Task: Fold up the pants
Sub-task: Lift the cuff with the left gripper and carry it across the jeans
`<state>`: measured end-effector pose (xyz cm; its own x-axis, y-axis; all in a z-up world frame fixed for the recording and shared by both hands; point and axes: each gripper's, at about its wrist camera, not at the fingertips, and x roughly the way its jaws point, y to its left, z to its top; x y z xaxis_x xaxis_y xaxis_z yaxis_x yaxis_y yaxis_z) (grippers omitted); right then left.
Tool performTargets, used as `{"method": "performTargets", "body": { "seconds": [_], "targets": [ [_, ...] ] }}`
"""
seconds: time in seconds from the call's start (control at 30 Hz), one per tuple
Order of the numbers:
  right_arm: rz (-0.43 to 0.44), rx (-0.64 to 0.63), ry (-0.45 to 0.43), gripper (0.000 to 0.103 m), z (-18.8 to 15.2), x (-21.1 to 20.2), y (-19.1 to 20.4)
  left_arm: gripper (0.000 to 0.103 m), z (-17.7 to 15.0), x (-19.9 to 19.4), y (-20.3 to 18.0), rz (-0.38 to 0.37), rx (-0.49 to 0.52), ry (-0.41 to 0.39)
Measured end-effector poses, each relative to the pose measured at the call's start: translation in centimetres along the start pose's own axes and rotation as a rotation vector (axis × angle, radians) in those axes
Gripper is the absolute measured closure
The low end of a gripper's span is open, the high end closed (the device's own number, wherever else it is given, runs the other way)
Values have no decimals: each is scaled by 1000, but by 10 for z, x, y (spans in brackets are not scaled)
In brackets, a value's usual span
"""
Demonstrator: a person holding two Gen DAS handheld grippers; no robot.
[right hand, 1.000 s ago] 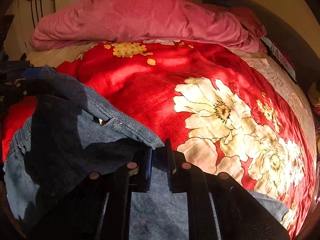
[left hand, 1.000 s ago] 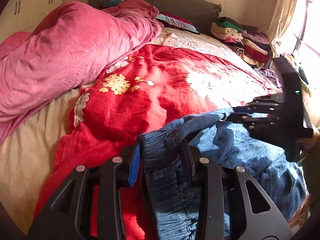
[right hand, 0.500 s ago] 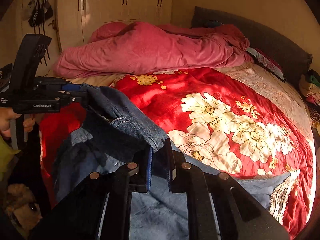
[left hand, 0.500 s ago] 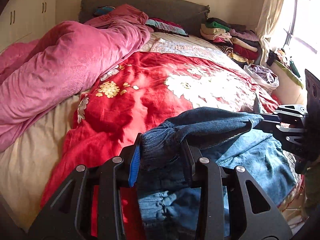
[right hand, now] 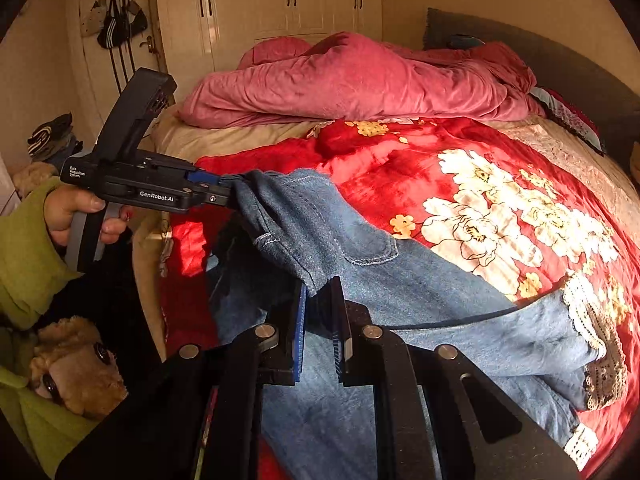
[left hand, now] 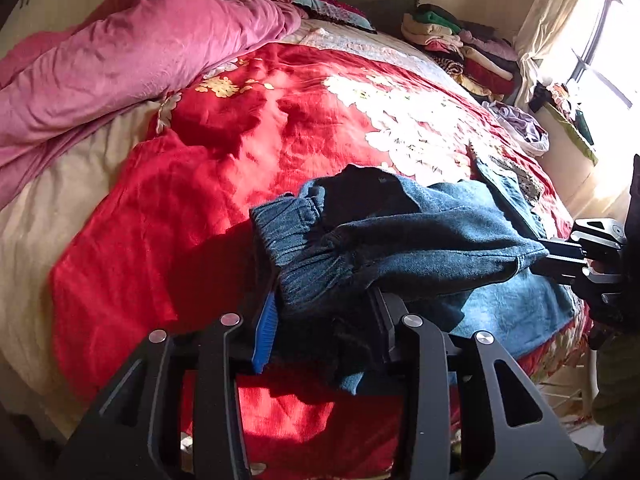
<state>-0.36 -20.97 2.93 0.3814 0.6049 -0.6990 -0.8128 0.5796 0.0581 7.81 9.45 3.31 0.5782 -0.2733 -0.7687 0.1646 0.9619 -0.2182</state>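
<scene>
Blue denim pants (left hand: 420, 240) with lace-trimmed hems (right hand: 592, 320) hang between both grippers above a red floral bedspread (left hand: 248, 128). My left gripper (left hand: 324, 320) is shut on the elastic waistband at one end; it also shows in the right wrist view (right hand: 228, 196), held by a hand in a green sleeve. My right gripper (right hand: 320, 316) is shut on the other waist corner and appears in the left wrist view (left hand: 560, 256). The waist is lifted off the bed while the legs trail on the bedspread (right hand: 460, 200).
A pink duvet (left hand: 132, 56) is bunched along the far side of the bed. Stacked folded clothes (left hand: 452, 44) lie near the headboard by a curtained window (left hand: 612, 52). Wardrobes (right hand: 280, 4) and a door with hanging bags (right hand: 116, 24) stand beyond the bed.
Both grippers have risen, lifting the waistband up off the bed; the pants now hang stretched between them while the legs drag on the bedspread.
</scene>
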Motion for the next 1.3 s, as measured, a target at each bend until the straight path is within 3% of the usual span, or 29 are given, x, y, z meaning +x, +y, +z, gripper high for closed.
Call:
{"method": "performTargets", "body": {
  "seconds": [0.23,0.37,0.63,0.83,0.97,1.1,1.23,1.3],
  "targets": [
    [-26,25,15,92,-17,3,15,65,1,2,1,3,35,72],
    [5,44,34,92,-28,13,25,62,-1,17,14,-7,-9,144],
    [48,68,70,92,-47,31,28,57,-26,20,20,-7,-4,154],
    [45,86,74,92,-55,29,33,57,-46,5,29,-45,-41,97],
    [49,96,54,92,-57,25,38,57,-52,-20,33,-67,-69,3],
    [47,78,63,91,-59,29,48,57,-47,-40,26,-73,-64,-69],
    [14,57,114,89,-67,47,53,57,-31,-44,4,-24,-12,-95],
    [24,69,116,86,-70,49,53,57,-21,-38,-11,-35,21,-98]
  ]
}}
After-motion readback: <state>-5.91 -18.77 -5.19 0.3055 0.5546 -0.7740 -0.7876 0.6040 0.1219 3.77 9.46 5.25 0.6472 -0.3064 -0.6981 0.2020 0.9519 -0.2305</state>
